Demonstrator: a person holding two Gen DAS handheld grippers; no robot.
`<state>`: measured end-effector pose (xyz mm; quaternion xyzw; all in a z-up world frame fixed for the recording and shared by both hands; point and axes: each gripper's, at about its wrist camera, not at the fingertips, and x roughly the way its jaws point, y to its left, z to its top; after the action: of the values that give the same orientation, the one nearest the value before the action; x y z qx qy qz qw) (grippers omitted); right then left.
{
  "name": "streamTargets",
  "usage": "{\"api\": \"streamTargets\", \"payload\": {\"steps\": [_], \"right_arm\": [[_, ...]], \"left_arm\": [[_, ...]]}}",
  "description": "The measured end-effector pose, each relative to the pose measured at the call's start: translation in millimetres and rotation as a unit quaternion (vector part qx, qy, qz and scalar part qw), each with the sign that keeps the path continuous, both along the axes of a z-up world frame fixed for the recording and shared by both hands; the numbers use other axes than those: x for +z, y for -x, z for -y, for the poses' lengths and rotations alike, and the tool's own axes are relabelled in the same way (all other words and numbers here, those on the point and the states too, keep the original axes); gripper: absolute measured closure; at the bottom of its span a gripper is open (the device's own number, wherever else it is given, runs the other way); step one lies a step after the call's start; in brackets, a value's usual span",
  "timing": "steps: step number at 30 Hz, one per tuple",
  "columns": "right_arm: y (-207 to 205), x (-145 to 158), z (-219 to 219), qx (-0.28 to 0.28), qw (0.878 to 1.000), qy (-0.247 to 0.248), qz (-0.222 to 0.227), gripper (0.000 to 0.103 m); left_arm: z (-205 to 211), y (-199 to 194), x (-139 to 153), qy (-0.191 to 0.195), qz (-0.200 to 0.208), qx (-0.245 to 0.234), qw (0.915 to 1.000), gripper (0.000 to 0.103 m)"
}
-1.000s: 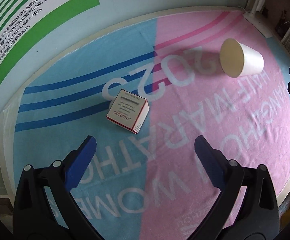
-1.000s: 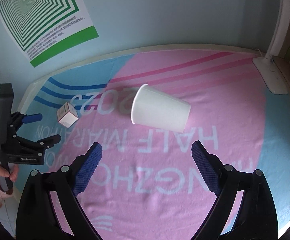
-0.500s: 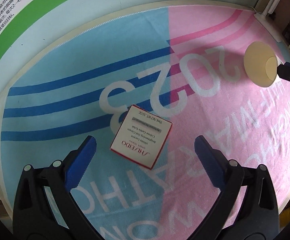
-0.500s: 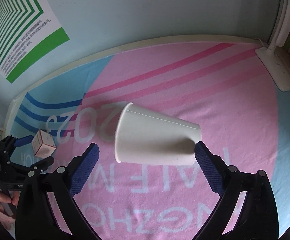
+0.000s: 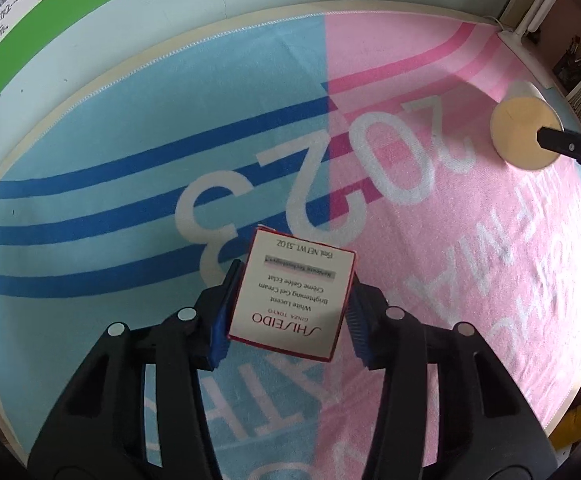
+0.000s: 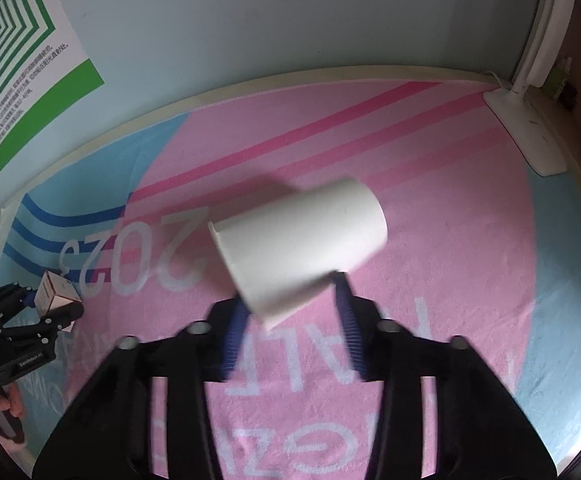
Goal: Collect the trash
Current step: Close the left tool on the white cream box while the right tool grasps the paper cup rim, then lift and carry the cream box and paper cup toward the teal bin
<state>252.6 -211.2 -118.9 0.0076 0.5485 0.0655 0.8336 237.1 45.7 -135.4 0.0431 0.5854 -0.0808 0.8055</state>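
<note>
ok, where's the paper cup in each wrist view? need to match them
Left wrist: paper cup at the far right edge, mouth facing the camera, a black finger of the right gripper across it.
Right wrist: centre frame, lying on its side between the right gripper fingers.
Shared landmark: the white "2023" print on the towel.

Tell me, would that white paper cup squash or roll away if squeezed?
The white paper cup looks thin-walled and empty, so it is probably light and may dent if the right hand-held gripper squeezes hard. Lying on its side on the pink and blue towel, its round tapered body could roll in a curve if nudged.
</note>
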Motion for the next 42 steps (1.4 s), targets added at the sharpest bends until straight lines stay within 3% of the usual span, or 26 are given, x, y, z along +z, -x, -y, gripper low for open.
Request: {"api": "streamTargets", "payload": {"steps": [1, 4, 15, 27, 35, 42], "right_arm": [[0.0, -0.3, 3.3, -0.003, 1.0, -0.008, -0.006, 0.095], [4.7, 6.2, 10.6, -0.007, 1.0, -0.016, 0.002, 0.098], [32.3, 40.9, 25.8, -0.002, 0.999, -0.037, 0.034, 0.098], [105.3, 64.0, 90.1, -0.056, 0.996, -0.049, 0.058, 0.098], [172.6, 79.5, 144.7, -0.112, 0.989, -0.054, 0.079, 0.098], [243.8, 87.0, 194.6, -0.176, 0.979, -0.046, 0.092, 0.098]], "left_arm": [[-1.7, 3.8, 2.0, -0.002, 0.004, 0.001, 1.0, 0.059], [-7.8, 15.1, 7.0, 0.001, 0.006, 0.002, 1.0, 0.06], [17.2, 42.5, 39.6, -0.008, 0.034, -0.027, 0.999, 0.06], [87.7, 75.0, 62.6, -0.014, 0.056, -0.104, 0.9929, 0.06], [163.5, 109.5, 73.1, -0.011, 0.066, -0.187, 0.9802, 0.06], [240.4, 151.9, 75.7, -0.001, 0.069, -0.269, 0.9607, 0.06]]}}
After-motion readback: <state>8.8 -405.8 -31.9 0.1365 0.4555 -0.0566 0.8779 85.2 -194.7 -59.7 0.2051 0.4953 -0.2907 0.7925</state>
